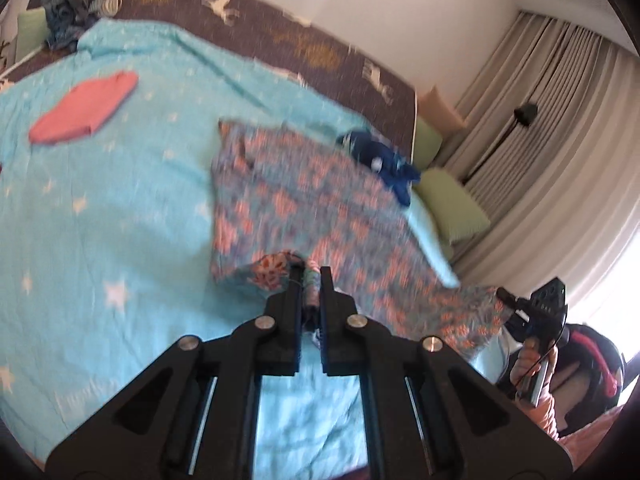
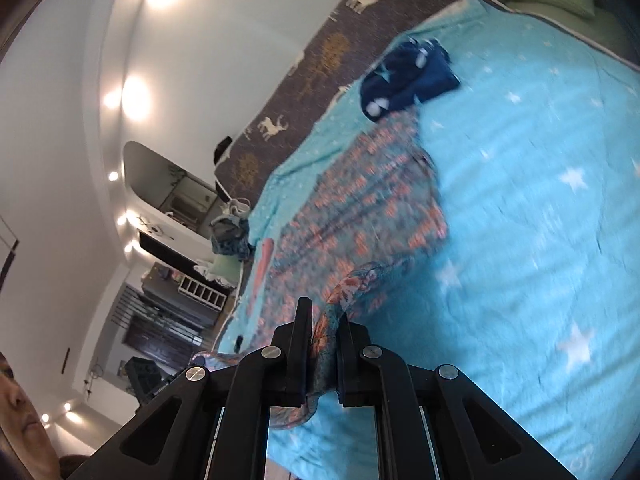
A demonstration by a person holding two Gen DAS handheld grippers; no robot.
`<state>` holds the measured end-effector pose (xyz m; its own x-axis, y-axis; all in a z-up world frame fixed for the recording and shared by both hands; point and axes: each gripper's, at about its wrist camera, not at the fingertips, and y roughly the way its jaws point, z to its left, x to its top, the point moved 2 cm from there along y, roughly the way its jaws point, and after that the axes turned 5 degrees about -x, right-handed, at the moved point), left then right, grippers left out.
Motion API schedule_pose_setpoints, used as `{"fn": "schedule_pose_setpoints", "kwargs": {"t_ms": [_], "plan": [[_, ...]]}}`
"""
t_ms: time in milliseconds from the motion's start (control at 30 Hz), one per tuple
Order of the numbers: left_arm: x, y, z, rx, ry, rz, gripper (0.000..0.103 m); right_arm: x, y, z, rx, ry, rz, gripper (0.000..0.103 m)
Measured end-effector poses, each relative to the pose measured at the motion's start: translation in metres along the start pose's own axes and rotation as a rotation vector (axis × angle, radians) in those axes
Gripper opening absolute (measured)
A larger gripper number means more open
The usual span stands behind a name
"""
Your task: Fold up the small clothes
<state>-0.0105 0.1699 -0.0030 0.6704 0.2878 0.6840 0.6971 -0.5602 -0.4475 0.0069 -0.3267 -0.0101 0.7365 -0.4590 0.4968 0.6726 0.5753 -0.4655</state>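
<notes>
Already the left gripper [image 1: 310, 280] is pressed together on a bunched near corner of the patterned garment [image 1: 304, 200], a wad of cloth being seen between its dark pads. Likewise the right gripper [image 2: 324, 320] is pinched on the other near corner, where a twisted rope of the same fabric [image 2: 352, 208] is caught between the jaws. From the left wrist view that right gripper is seen off to the side with the hem stretched across to it, a hand wrapped around its handle.

Beyond the tongs, the garment is spread over the turquoise star-print quilt [image 1: 100, 200], its far end lying flat beside a crumpled dark blue item [image 1: 380, 156]. A folded pink piece [image 1: 84, 108] is laid well apart, towards the far side of the quilt. Much of the picture is blurred, so the exact shape of the garment cannot be told.

The step in hand is judged to be a lengthwise fold, the near hem being carried over towards the far end. For a clean result, both corners should be kept level and the hem taut between them, so that no sag is laid into the crease. The corners are best lowered together onto the far edge, clear of the blue item, and only then released.
</notes>
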Motion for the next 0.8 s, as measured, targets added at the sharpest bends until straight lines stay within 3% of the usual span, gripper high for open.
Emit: {"fn": "schedule_pose_setpoints", "kwargs": {"t_ms": [267,467,633,800], "plan": [[0.068,0.021,0.001,0.041,0.031,-0.121,0.008,0.068,0.020,0.036,0.043,-0.117,-0.081,0.009],[0.129,0.063,-0.007,0.140,0.152,-0.181,0.008,0.126,0.061,0.047,0.001,-0.167,-0.112,0.009],[0.180,0.115,-0.008,0.198,0.227,-0.192,0.008,0.185,0.116,0.049,-0.069,-0.207,-0.122,0.009],[0.219,0.178,0.008,0.275,0.265,-0.148,0.008,0.233,0.175,0.034,-0.139,-0.193,-0.125,0.009]]}}
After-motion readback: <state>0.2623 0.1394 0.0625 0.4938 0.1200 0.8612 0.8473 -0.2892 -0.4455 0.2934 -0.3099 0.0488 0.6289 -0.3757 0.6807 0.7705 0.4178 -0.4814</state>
